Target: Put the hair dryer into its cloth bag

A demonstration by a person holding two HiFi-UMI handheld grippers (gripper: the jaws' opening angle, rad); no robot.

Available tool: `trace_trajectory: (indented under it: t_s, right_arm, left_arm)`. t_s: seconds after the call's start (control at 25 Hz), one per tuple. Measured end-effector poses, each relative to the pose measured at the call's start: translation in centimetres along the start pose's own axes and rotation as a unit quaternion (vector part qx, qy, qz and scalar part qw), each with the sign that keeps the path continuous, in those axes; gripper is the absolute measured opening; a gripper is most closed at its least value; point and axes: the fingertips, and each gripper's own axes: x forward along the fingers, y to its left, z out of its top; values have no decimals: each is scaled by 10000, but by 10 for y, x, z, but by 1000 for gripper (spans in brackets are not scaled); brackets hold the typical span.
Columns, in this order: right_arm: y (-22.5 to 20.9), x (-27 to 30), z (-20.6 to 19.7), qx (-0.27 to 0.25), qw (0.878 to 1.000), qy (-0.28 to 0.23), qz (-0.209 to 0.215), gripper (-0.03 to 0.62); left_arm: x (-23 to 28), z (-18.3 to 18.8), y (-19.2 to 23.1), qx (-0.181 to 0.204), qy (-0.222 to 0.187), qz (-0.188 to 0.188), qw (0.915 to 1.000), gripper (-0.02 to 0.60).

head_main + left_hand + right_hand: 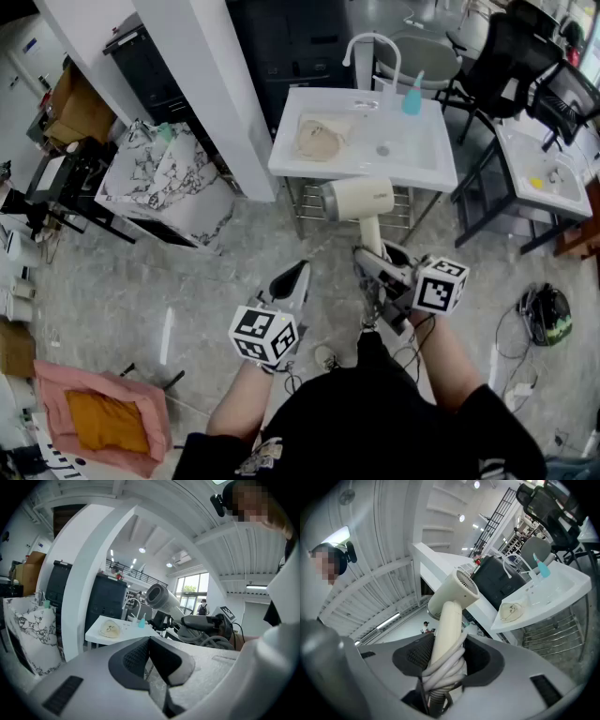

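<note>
White table ahead | hair dryer clamped in right gripper

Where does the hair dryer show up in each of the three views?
Head view: hair dryer at centre, handle in the right gripper.
Left gripper view: hair dryer just right of centre, above the jaws.
Right gripper view: hair dryer at centre, between the jaws.
Shared landmark: cream cloth bag on the white table.

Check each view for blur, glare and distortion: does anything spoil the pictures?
Head view: sharp, evenly lit, one glare streak on the floor. Left gripper view: heavy fisheye bending, dark corners, window bright. Right gripper view: same bending and dark corners; hair dryer sharp.
</note>
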Motion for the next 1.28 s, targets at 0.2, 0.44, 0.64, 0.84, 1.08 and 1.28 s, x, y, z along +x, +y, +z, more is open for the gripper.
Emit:
trace_trajectory:
  t_s: [0.2,0.44,0.64,0.84,1.08,1.28]
  right_arm:
    - [8,1,4,-159,9998,15,102,195]
    - [13,1,8,-259,9995,-5,181,195]
    - [18,2,13,-359,9988,-75,322,196]
    - [12,6,14,-359,9991,-26,242,196]
    - [2,10,18,-342,9992,18,204,196]
    - [-8,14,27,-311,9994,19,181,196]
  left_arm:
    - [0,2,-2,-10,-26,-14,10000,3]
    - [1,2,-5,-8,-31,-45,10000,3]
    - [3,1,-4,-19,-29,-55,10000,3]
    - [4,2,4,-40,-27,-49,10000,3]
    - [13,4,9,-71,-24,-50,10000,3]
    - [23,8,12,27,-84,-84,9999,9]
